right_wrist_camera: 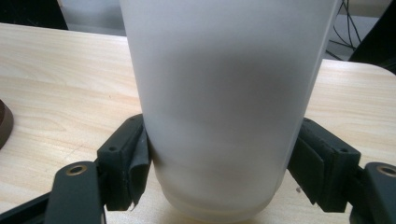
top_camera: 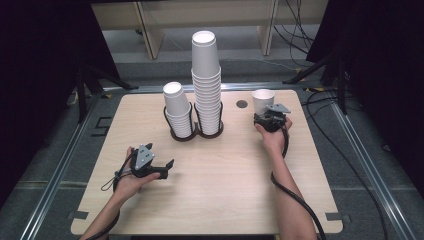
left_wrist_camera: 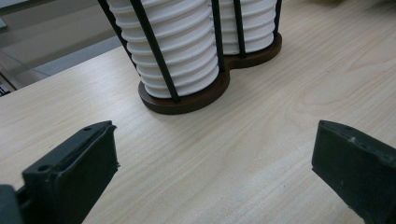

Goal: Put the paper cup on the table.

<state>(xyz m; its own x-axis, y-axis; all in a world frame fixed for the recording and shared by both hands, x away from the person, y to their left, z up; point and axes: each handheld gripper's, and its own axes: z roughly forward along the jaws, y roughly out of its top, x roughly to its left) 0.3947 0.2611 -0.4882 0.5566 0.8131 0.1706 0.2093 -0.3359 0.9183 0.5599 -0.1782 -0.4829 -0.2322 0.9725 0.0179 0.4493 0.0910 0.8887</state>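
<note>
Our right gripper [top_camera: 270, 118] has its fingers [right_wrist_camera: 125, 161] pinching the cup [right_wrist_camera: 224, 102] low on its wall, near the base; the cup stands upright between them on the table [top_camera: 225, 180]. We should squeeze lightly so the paper doesn't buckle, and keep it vertical. Our left gripper [top_camera: 162, 169] rests empty, fingers [left_wrist_camera: 70, 170] spread, with the cup stacks [left_wrist_camera: 182, 51] just ahead.
</note>
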